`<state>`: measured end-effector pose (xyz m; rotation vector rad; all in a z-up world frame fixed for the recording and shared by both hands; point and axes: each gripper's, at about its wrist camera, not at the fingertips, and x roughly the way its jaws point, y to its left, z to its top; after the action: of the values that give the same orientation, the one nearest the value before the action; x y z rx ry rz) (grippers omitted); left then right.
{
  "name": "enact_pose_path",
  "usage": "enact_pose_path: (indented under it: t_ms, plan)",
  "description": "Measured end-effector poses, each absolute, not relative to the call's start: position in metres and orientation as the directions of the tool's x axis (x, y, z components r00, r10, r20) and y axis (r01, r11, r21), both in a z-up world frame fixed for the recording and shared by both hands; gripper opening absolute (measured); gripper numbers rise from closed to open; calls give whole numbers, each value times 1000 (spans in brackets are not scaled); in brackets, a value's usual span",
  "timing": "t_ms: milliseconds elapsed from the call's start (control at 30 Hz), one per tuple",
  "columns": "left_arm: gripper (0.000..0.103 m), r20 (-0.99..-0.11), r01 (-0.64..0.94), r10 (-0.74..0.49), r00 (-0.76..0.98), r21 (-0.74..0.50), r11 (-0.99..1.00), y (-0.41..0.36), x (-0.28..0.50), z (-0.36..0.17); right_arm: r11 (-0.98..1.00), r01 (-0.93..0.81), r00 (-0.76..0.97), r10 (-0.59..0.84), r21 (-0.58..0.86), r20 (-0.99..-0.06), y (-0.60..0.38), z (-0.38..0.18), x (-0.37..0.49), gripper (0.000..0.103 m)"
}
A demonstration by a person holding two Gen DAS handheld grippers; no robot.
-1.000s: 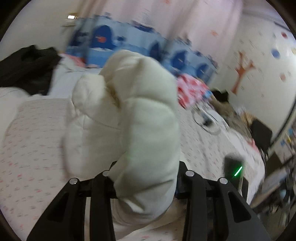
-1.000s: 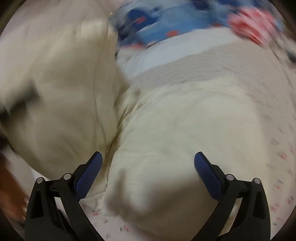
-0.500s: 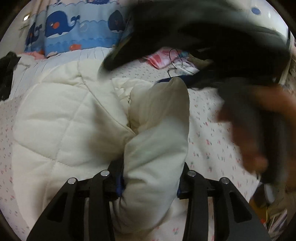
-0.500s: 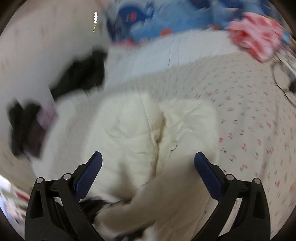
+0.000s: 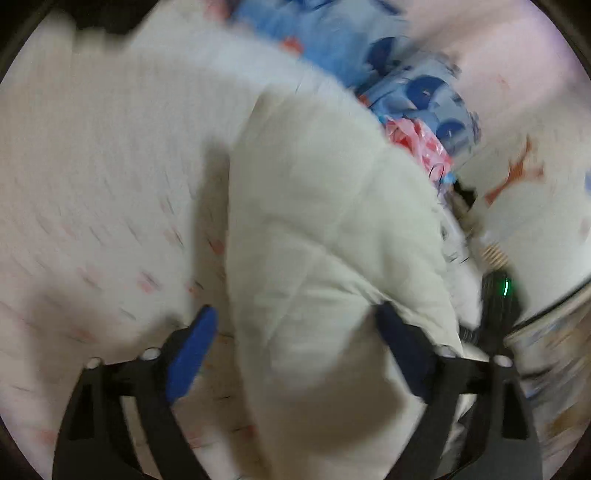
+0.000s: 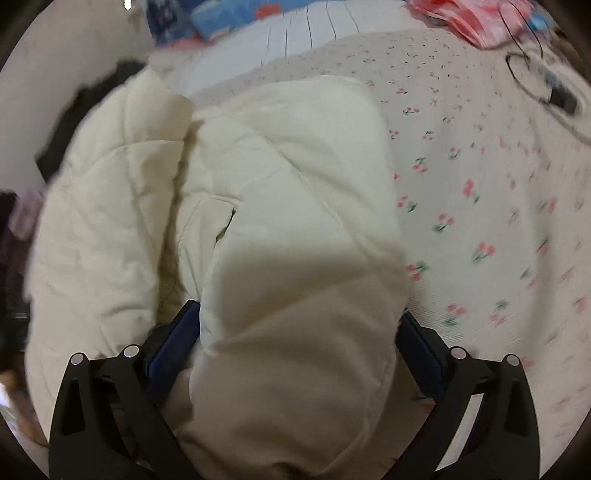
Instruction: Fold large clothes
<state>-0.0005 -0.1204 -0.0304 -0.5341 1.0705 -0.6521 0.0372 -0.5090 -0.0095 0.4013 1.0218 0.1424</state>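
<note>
My left gripper (image 5: pixel 295 332) is opening its jaws, and a thick fold of the cream padded jacket (image 5: pixel 325 229) lies between them, touching the far pad while the near blue pad stands clear of it. My right gripper (image 6: pixel 295 328) has its jaws spread wide around another bulky fold of the jacket (image 6: pixel 258 206), both pads against the cloth. The jacket lies ahead of both grippers on the flowered bedsheet (image 6: pixel 480 206).

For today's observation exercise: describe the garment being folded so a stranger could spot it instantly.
Find the bed sheet printed with small pink flowers. In its middle lies the cream quilted jacket, puffy and stitched in panels. It is the only pale padded item; its neighbours are a black garment and pink clothes.
</note>
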Motion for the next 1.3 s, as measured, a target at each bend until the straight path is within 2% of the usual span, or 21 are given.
enact_pose_path:
  t_ms: [33, 133, 233, 333, 400, 467, 567, 633, 667, 700, 800, 867, 967, 1067, 1100, 1200, 1300]
  plan:
    - [88, -589, 215, -751, 298, -725, 654, -123, -1, -34, 900, 78, 535, 325, 428, -780, -507, -13, 34, 96]
    - [88, -614, 336, -732, 295, -650, 681, -139, -21, -9, 860, 64, 572, 384, 506, -725, -487, -15, 22, 94]
    - [88, -629, 397, -703, 331, -583, 709, -118, -40, 25, 812, 2, 555, 484, 583, -676, -448, -14, 14, 94]
    - [88, -671, 418, -616, 412, -461, 783, -71, -67, 63, 777, -134, 500, 589, 615, -635, -380, -9, 3, 92]
    - [88, -714, 384, -521, 468, -366, 847, -39, -87, 76, 780, -211, 433, 615, 590, -659, -327, -14, -4, 92]
    - [88, -772, 325, -432, 467, -305, 895, -12, -91, 68, 822, -248, 385, 569, 513, -727, -292, -20, -10, 92]
    - [88, -812, 276, -329, 483, -216, 937, 8, -89, 39, 865, -227, 403, 502, 448, -765, -296, -9, -19, 92]
    - [88, -799, 259, -317, 512, -209, 943, 15, -91, 32, 942, -137, 513, 332, 307, -792, -308, 21, -35, 92]
    - [88, -788, 256, -313, 530, -204, 945, 12, -94, 32, 971, -106, 584, 235, 214, -777, -307, 45, -44, 92]
    - [88, -783, 261, -302, 544, -184, 948, 9, -95, 33, 978, -93, 633, 203, 187, -747, -305, 63, -49, 93]
    - [88, -773, 274, -276, 571, -137, 952, 3, -96, 32, 956, -172, 690, 290, 239, -663, -283, 107, -34, 96]
    - [88, -771, 271, -278, 573, -141, 952, -5, -89, 32, 951, -206, 660, 310, 232, -684, -254, 107, -16, 96]
    - [88, -758, 280, -262, 597, -109, 954, -8, -86, 36, 987, -152, 621, 130, 44, -773, -227, 50, 23, 96]
    - [88, -718, 304, -223, 659, -16, 952, -17, -95, 46, 942, -55, 589, 298, 331, -751, -276, -11, 32, 96]
    - [88, -714, 316, -224, 663, -4, 949, -21, -93, 46, 927, -48, 596, 325, 371, -734, -285, -16, 27, 96]
    - [88, -691, 336, -215, 690, 44, 941, -30, -97, 42, 927, -66, 606, 331, 370, -723, -292, -17, 17, 96]
    - [88, -690, 334, -237, 684, 8, 943, -27, -93, 38, 921, -71, 620, 342, 384, -706, -307, -22, 31, 96]
